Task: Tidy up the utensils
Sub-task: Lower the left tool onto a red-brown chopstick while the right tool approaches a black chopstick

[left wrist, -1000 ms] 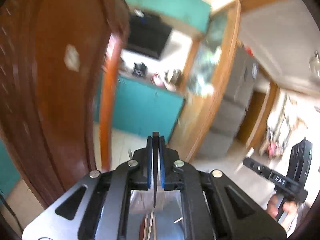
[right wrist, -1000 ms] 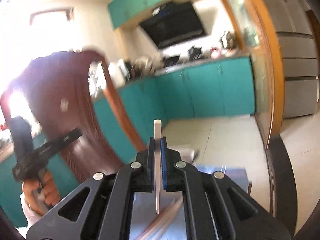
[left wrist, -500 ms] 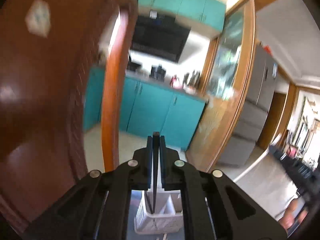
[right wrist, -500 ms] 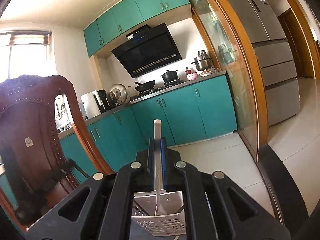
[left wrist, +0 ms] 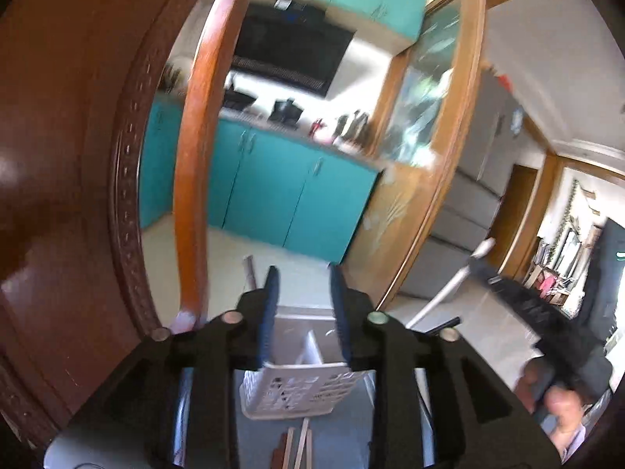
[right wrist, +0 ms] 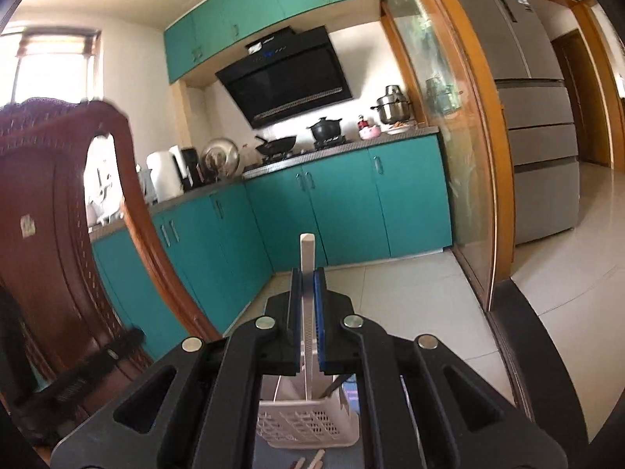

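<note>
The left gripper [left wrist: 302, 305] hangs with its blue-padded fingers [left wrist: 269, 308] spread apart and nothing between them, directly over a white perforated basket [left wrist: 300, 391] that sits on a blue-grey table [left wrist: 336, 441]. A white divider [left wrist: 312, 348] splits the basket's inside into compartments, and a dark stick-like handle [left wrist: 250, 271] rises just left of the left gripper's finger — whether it stands in the basket cannot be told. On the table, near the camera, lie several thin wooden sticks [left wrist: 299, 449], close to the basket's near wall. To the right in this view, the right gripper [left wrist: 519, 305] appears blurred, with a person's hand [left wrist: 562, 406] on it, holding a long white utensil [left wrist: 449, 289] that slants up and to the right. From the right wrist camera, the right gripper [right wrist: 308, 312] is clamped on that white utensil [right wrist: 307, 273], whose flat squared end sticks up past the fingertips while its lower part runs down toward the basket [right wrist: 308, 426] — which compartment it points at cannot be told. A dark utensil [right wrist: 332, 387] leans inside the basket on the right side. A dark wooden chair back [right wrist: 50, 234] fills the left, and teal kitchen cabinets [right wrist: 343, 203] line the far wall beyond.
</note>
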The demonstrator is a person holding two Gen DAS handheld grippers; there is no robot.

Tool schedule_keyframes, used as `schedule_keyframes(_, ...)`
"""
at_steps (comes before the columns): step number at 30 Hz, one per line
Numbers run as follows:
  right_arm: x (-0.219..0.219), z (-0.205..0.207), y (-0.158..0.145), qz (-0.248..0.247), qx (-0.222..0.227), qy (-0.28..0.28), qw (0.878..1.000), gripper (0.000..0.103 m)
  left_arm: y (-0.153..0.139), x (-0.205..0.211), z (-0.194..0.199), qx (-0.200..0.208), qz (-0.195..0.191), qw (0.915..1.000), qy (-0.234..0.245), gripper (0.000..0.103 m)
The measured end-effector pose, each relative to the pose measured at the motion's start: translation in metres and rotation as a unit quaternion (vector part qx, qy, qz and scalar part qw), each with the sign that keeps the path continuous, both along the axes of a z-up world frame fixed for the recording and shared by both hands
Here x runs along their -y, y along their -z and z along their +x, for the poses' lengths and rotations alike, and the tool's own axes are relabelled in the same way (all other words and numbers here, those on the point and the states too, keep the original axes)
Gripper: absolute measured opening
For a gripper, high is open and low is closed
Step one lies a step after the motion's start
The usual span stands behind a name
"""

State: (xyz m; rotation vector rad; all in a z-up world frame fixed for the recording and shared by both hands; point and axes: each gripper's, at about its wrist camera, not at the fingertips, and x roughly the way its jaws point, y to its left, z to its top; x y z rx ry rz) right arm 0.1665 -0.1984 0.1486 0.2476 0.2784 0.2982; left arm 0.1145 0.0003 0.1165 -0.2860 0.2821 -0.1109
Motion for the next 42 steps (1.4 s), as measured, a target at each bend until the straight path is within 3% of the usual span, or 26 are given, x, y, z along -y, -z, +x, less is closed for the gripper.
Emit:
schedule_keyframes(2, -0.005, -0.004, 0.005, -0.012, -0.004, 0.0, 1.0, 0.01, 0.003, 0.01, -0.01, 0.006, 0.043, 0.999, -0.013, 0.034)
schedule_keyframes(4, -0.007, -0.011, 0.006, -0.026, 0.0, 0.002, 1.0, 0.025, 0.009, 0.017, -0.015, 0.004, 0.069, 0.9976, -0.01, 0.037)
schedule_keyframes(5, -0.006, -0.015, 0.005, -0.029, 0.003, 0.001, 1.0, 0.04, 0.014, 0.02, -0.018, 0.0, 0.076, 0.9971, -0.004, 0.037)
schedule_keyframes(6, -0.004, -0.023, 0.002, -0.029, 0.014, 0.002, 0.999, 0.046, 0.019, 0.021, -0.02, -0.006, 0.079, 0.9969, -0.001, 0.037)
schedule_keyframes(8, 0.004, -0.039, -0.004, -0.026, 0.038, 0.006, 0.999, 0.047, 0.033, 0.022, -0.021, -0.024, 0.084, 0.9962, -0.007, 0.037)
schedule_keyframes(12, 0.027, -0.073, -0.013, -0.006, 0.095, 0.016, 0.995, 0.047, 0.083, 0.029, -0.007, -0.124, 0.109, 0.9862, 0.01, 0.029)
schedule_keyframes(15, 0.044, -0.089, -0.005, 0.0, 0.124, 0.064, 0.99, 0.05, 0.127, 0.035, 0.009, -0.235, 0.106, 0.965, 0.049, 0.029)
schedule_keyframes(16, 0.05, -0.09, 0.004, -0.002, 0.123, 0.086, 0.989, 0.051, 0.144, 0.039, 0.014, -0.271, 0.105, 0.9543, 0.067, 0.029)
schedule_keyframes(18, 0.061, -0.08, 0.026, -0.013, 0.092, 0.123, 0.988, 0.052, 0.166, 0.047, 0.017, -0.311, 0.116, 0.9398, 0.082, 0.029)
schedule_keyframes(20, 0.072, -0.059, 0.052, -0.016, 0.024, 0.143, 0.989, 0.052, 0.18, 0.056, 0.017, -0.332, 0.133, 0.9293, 0.092, 0.029)
schedule_keyframes(23, 0.087, -0.015, 0.097, -0.019, -0.15, 0.157, 0.976, 0.052, 0.193, 0.061, 0.017, -0.355, 0.147, 0.9182, 0.096, 0.029)
schedule_keyframes(25, 0.097, 0.004, 0.131, 0.013, -0.245, 0.13, 0.961, 0.052, 0.194, 0.059, 0.017, -0.356, 0.14, 0.9188, 0.097, 0.031)
schedule_keyframes(26, 0.095, 0.012, 0.144, 0.005, -0.282, 0.118, 0.952, 0.052, 0.194, 0.057, 0.017, -0.357, 0.132, 0.9197, 0.096, 0.03)
schedule_keyframes(29, 0.082, 0.021, 0.168, -0.038, -0.33, 0.086, 0.939, 0.052, 0.195, 0.047, 0.017, -0.368, 0.1, 0.9203, 0.088, 0.017)
schedule_keyframes(36, 0.058, 0.022, 0.204, -0.087, -0.383, 0.035, 0.919, 0.052, 0.188, 0.014, 0.012, -0.375, 0.057, 0.9244, 0.043, 0.012)
schedule_keyframes(42, 0.046, 0.023, 0.206, -0.094, -0.386, 0.023, 0.917, 0.055, 0.19, 0.013, 0.01, -0.371, 0.075, 0.9241, 0.049, 0.012)
